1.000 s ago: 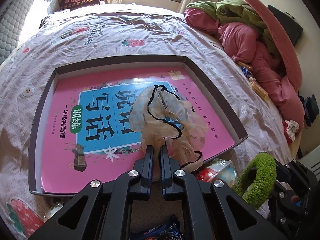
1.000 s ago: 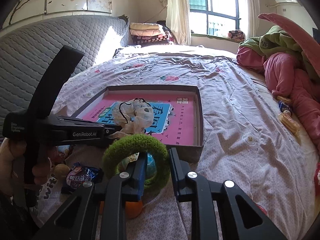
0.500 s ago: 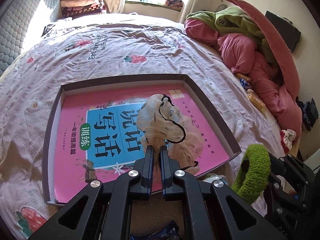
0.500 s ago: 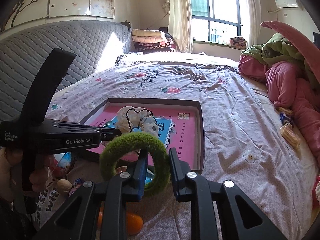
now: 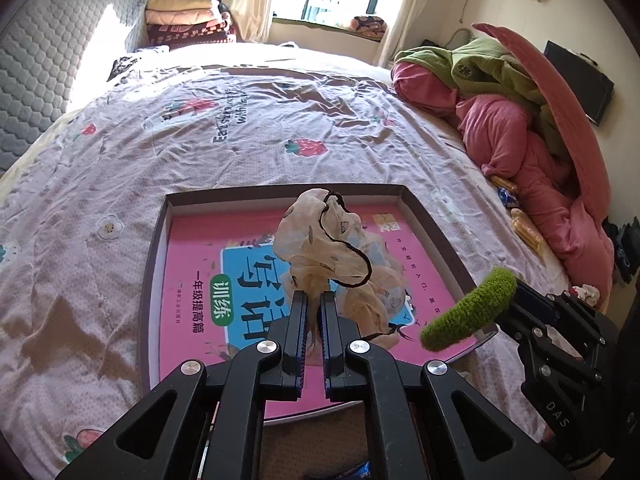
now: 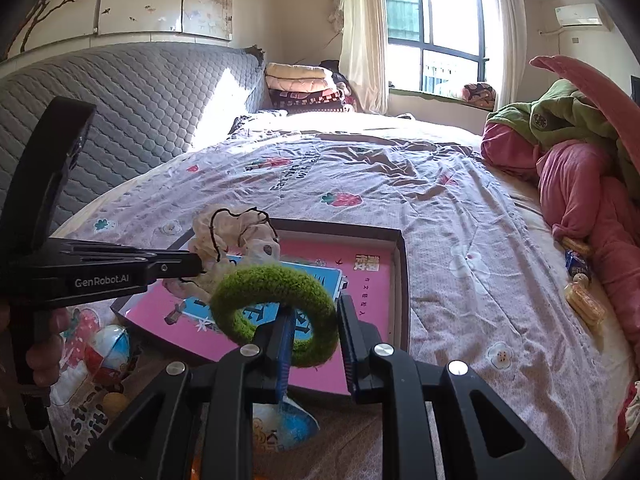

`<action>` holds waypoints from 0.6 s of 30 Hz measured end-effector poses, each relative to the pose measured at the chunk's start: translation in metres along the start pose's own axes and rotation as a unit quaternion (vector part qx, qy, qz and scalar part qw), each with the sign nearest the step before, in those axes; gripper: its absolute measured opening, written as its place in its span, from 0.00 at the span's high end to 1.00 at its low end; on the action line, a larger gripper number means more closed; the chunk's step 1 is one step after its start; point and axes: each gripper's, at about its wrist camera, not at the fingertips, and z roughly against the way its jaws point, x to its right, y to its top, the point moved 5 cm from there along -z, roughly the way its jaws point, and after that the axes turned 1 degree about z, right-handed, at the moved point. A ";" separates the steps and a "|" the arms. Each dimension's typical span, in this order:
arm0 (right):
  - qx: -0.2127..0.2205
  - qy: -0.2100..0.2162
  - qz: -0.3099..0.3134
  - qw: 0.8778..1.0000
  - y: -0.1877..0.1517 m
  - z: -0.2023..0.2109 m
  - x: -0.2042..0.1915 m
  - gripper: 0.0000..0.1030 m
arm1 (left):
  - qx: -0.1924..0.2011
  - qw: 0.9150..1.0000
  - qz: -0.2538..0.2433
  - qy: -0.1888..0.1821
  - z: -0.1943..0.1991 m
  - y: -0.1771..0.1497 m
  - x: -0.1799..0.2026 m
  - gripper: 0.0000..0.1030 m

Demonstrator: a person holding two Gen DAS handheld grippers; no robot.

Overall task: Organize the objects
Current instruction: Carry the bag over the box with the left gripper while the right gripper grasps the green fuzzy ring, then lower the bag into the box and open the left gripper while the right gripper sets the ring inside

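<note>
My left gripper [image 5: 313, 300] is shut on a cream sheer scrunchie with black trim [image 5: 328, 248], held up over the dark shallow box [image 5: 280, 192] whose floor is a pink book cover [image 5: 192, 280]. The right gripper [image 6: 314, 312] is shut on a fuzzy green scrunchie [image 6: 276, 280], which stands upright as a ring above the box's near edge [image 6: 402, 280]. In the right wrist view the left gripper [image 6: 196, 266] comes in from the left with the cream scrunchie [image 6: 236, 232]. From the left wrist view, the green scrunchie [image 5: 472, 308] and right gripper [image 5: 516, 300] sit at the right.
The box lies on a bed with a strawberry-print sheet [image 5: 240, 128]. Snack packets and a round toy [image 6: 108, 348] lie near the box's front. Pink and green bedding [image 5: 520, 140] is heaped at the right, with small packets [image 6: 580, 280] beside it. A grey headboard [image 6: 120, 100] stands left.
Both grippers have risen and drawn back with their scrunchies, so the box looks smaller and farther. The cream scrunchie has lifted higher above the book cover.
</note>
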 end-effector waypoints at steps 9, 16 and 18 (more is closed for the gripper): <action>-0.023 -0.003 -0.010 1.000 0.002 -0.034 0.012 0.79 | 0.002 1.000 0.020 0.013 -0.007 0.000 -0.025 0.94; -0.043 0.000 -0.008 0.999 -0.001 -0.055 0.013 0.79 | 0.002 0.999 0.034 0.025 -0.014 -0.004 -0.042 0.94; -0.048 -0.001 -0.005 0.999 -0.002 -0.061 0.014 0.79 | 0.002 0.999 0.035 0.029 -0.016 -0.005 -0.045 0.94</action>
